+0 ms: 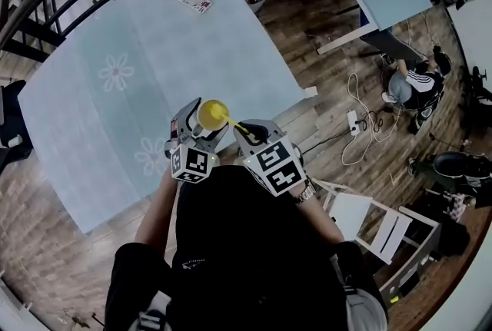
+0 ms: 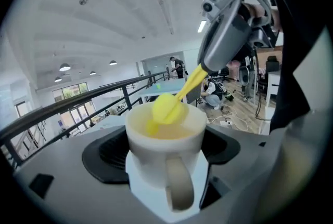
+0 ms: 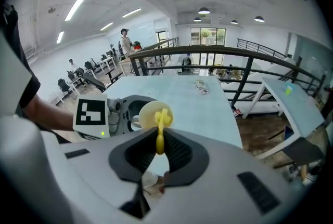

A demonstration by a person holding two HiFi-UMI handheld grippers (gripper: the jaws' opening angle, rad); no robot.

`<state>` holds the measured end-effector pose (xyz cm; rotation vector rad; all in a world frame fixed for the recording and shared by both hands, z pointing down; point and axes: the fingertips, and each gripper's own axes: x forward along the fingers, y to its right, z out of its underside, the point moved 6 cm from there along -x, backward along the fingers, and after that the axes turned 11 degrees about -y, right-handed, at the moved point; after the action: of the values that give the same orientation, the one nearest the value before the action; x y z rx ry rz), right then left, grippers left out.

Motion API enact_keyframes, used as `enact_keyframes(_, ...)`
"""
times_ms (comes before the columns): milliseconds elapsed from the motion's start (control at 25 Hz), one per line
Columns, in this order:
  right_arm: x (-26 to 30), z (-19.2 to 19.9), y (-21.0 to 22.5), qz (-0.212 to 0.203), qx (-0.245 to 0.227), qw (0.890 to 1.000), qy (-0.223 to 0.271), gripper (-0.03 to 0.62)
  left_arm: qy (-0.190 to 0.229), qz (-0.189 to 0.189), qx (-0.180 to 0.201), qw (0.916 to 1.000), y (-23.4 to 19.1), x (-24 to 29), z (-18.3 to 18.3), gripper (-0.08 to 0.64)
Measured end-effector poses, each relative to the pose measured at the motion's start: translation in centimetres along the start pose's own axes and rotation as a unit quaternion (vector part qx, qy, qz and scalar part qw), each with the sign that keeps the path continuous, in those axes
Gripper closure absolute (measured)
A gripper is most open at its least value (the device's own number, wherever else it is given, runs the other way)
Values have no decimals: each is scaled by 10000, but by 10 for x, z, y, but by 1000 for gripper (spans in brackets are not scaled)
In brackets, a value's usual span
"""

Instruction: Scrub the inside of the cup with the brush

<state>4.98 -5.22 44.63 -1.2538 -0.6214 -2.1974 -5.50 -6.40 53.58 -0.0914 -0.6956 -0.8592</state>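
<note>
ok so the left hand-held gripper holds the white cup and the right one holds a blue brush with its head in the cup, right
No: the brush is yellow, not blue; the left gripper view shows it. The rest holds: left hand-held gripper on the white cup, right hand-held gripper on the brush, head in the cup.

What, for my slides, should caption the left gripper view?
Left gripper clamps a white cup, a yellow brush poking into its mouth.
</note>
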Motion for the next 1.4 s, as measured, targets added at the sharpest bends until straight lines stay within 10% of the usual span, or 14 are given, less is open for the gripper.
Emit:
enact_keyframes(440, 1, -26, -8, 348, 586, 9930, 963, 554, -40, -302, -1540, 9876, -58, 21, 46, 155)
enact_keyframes(1400, 3, -12, -6, 924, 1743, 9752, 999, 554, -419, -1294, -2450, 9599, -133, 97, 128, 155)
